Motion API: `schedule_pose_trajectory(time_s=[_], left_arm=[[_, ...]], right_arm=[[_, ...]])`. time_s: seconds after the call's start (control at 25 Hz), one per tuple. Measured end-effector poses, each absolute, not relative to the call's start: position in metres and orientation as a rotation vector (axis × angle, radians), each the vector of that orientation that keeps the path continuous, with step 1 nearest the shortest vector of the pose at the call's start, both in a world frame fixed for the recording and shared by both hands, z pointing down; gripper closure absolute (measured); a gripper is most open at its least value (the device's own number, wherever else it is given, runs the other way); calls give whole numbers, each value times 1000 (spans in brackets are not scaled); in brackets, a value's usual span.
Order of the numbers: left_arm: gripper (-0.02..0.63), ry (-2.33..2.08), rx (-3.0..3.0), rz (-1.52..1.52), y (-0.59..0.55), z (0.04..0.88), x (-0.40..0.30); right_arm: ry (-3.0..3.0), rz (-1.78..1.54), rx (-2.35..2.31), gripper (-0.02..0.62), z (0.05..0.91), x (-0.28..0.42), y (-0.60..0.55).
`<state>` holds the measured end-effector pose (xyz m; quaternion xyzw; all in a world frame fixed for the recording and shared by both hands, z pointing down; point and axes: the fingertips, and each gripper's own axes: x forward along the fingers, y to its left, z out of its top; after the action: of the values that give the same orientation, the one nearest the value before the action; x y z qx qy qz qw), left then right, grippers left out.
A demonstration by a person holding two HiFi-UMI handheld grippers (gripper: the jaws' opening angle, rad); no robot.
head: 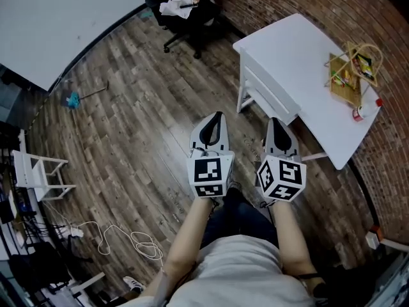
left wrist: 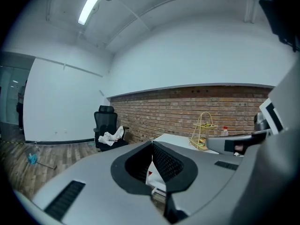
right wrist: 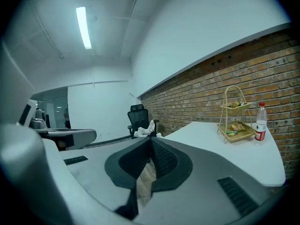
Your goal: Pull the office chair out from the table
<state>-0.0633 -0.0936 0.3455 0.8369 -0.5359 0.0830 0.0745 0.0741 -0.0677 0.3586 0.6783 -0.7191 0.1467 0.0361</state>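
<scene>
The black office chair [head: 187, 19] stands at the far end of the wooden floor by the brick wall, with a white cloth [head: 184, 0] crumpled on its seat. It is apart from the white table [head: 300, 56], which is on the right. My left gripper [head: 219, 116] and right gripper [head: 275, 121] are held side by side in front of me, both shut and empty, pointing toward the table's near corner. In the left gripper view, the chair [left wrist: 107, 129] sits left of the shut jaws [left wrist: 152, 143]. The right gripper view shows the chair [right wrist: 139, 122] beyond its own shut jaws [right wrist: 151, 140].
A white wooden seat [head: 263, 91] is tucked against the table's near side. On the table are a wire tiered rack [head: 350, 74] and a red-capped bottle [head: 378, 102]. A small white stool [head: 38, 174], loose cables [head: 131, 238] and a blue floor tool [head: 73, 99] lie to the left.
</scene>
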Motion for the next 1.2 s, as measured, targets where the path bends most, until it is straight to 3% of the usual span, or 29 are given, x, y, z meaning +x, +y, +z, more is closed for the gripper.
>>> schedule_pose_trajectory(time_s=[1.2], left_arm=[[592,-1171,2722,351,-327,379,28]], right_arm=[[-1858,548,2393,581,391,146,-265]])
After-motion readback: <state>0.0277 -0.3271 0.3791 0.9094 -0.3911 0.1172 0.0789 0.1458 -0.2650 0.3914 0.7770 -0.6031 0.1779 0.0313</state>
